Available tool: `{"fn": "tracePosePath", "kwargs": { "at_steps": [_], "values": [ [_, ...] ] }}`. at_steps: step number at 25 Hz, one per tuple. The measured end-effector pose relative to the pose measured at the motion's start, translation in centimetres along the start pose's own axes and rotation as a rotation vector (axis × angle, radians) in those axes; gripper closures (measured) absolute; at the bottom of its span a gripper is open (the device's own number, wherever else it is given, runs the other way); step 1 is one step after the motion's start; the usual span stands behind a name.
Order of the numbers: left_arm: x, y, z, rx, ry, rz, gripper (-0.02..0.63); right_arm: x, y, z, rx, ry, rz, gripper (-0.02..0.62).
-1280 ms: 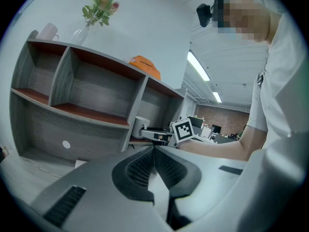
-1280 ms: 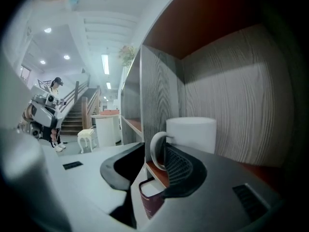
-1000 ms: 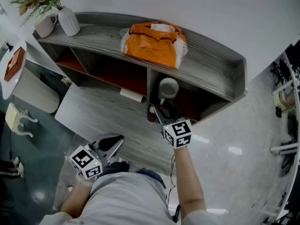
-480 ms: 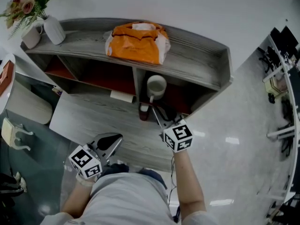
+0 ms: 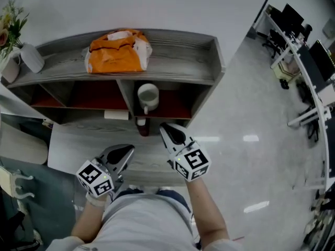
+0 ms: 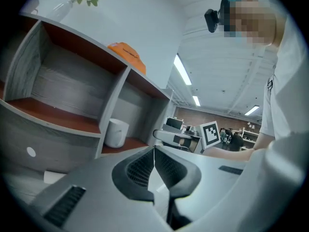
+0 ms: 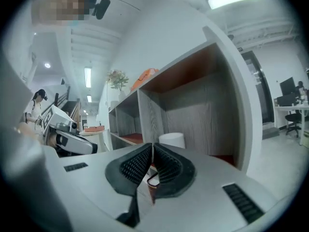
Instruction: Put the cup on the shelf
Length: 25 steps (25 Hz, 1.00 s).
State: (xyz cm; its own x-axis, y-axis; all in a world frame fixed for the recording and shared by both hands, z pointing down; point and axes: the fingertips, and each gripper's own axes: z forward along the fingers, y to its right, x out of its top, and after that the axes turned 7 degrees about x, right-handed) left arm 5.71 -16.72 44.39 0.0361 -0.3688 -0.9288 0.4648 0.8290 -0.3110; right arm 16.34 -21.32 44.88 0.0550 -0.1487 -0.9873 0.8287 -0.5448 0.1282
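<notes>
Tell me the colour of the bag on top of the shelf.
Orange, with some white patches. The bag shows best in the head view.

No word, number or brand can be read anywhere. The left marker cube (image 5: 95, 179) and the right marker cube (image 5: 191, 163) bear only black-and-white square patterns. The orange bag (image 5: 118, 52), ahead of both cubes on the shelf (image 5: 180, 41) top, shows no legible print.
</notes>
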Motion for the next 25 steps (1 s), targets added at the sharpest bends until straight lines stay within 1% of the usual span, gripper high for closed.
{"fn": "tracePosePath", "kwargs": {
  "at_steps": [5, 15, 19, 25],
  "values": [
    [0.2, 1.3, 2.1, -0.089, -0.011, 0.012, 0.589, 0.7, -1.0, -2.4, -0.065, 0.021, 0.012, 0.569],
    [0.1, 3.7, 4.7, -0.24, -0.04, 0.031, 0.589, 0.0, -1.9, -6.0, -0.194, 0.046, 0.047, 0.569],
    [0.1, 4.2, 5.2, -0.277, -0.051, 0.04, 0.589, -0.4, -2.4, -6.8, -0.229, 0.058, 0.049, 0.569],
    [-0.1, 4.7, 5.4, -0.314, -0.059, 0.046, 0.589, -0.9, -3.3, -7.4, -0.26, 0.064, 0.068, 0.569]
  ]
}}
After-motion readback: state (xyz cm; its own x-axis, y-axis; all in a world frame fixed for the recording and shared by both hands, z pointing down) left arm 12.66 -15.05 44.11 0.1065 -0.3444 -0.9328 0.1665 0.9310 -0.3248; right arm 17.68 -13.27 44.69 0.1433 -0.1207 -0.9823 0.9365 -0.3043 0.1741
